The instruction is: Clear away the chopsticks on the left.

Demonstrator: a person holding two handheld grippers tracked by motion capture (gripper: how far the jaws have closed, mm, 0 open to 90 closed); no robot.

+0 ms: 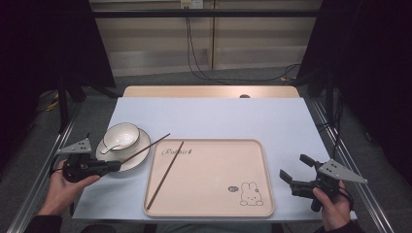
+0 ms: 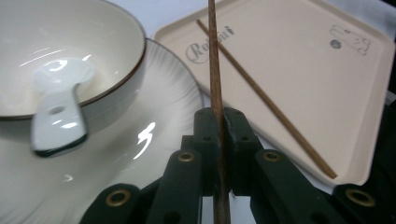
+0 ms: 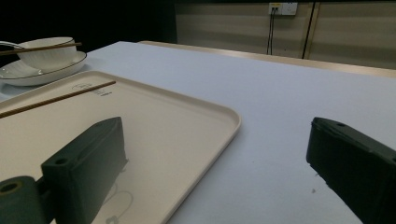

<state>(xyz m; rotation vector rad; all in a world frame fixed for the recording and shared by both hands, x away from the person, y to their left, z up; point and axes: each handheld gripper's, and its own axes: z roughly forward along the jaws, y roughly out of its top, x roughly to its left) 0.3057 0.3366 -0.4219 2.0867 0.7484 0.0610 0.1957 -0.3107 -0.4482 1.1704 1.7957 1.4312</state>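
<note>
Tabletop: chopstick between left jaws.

Soft overhead light is falling evenly on the pale blue tabletop; surroundings are staying dark, glare is glinting on the glossy white ceramic plate, near black tool parts are blurring.

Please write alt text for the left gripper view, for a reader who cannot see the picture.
The left black claw is shut on a thin brown wooden chopstick that points away over a beige plastic tray, where a second brown chopstick lies. To its left, a white ceramic spoon rests in a white bowl on a white plate.
</note>
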